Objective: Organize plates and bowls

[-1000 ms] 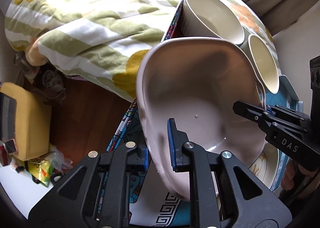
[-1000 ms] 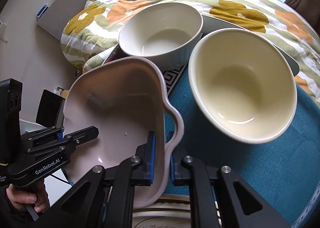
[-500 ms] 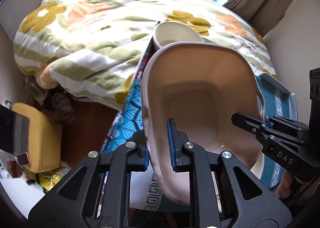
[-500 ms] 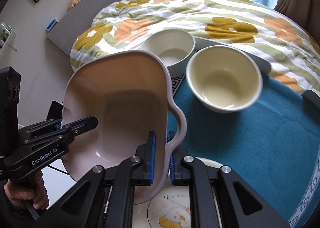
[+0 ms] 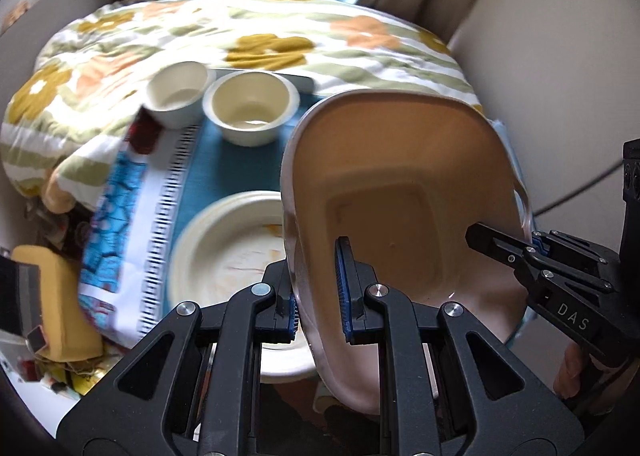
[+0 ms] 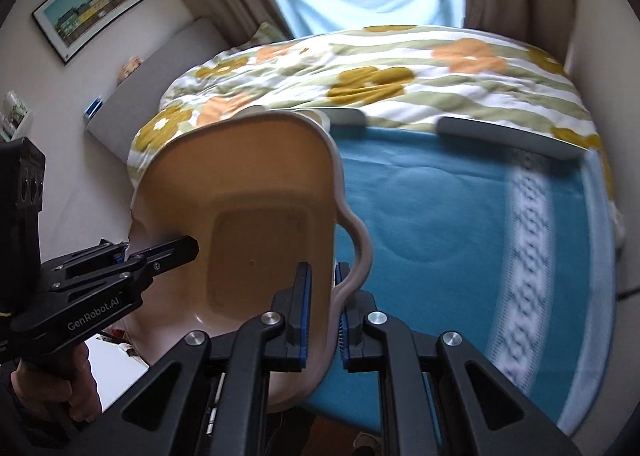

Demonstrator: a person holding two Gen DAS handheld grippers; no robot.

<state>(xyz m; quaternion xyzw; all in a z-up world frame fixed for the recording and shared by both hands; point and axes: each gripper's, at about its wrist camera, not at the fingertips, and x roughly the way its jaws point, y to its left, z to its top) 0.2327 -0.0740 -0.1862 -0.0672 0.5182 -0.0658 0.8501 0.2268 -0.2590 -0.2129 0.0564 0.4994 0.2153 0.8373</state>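
Note:
Both grippers hold a deep pink dish with loop handles tilted in the air above the blue tablecloth. My left gripper is shut on the dish's left rim. My right gripper is shut on the right rim beside a handle, with the dish filling the left of that view. Each gripper appears in the other's view: the right gripper and the left gripper. Two cream bowls stand side by side at the cloth's far left. A cream plate lies below the dish.
A flowered quilt is heaped behind the table and a grey bar lies along its far edge. A yellow box and clutter lie on the floor at left. The blue cloth spreads out right of the dish. A wall stands close at right.
Both grippers have risen and carried the pink dish to the right, away from the two bowls, which now look smaller and further left. The cream plate has come into view below.

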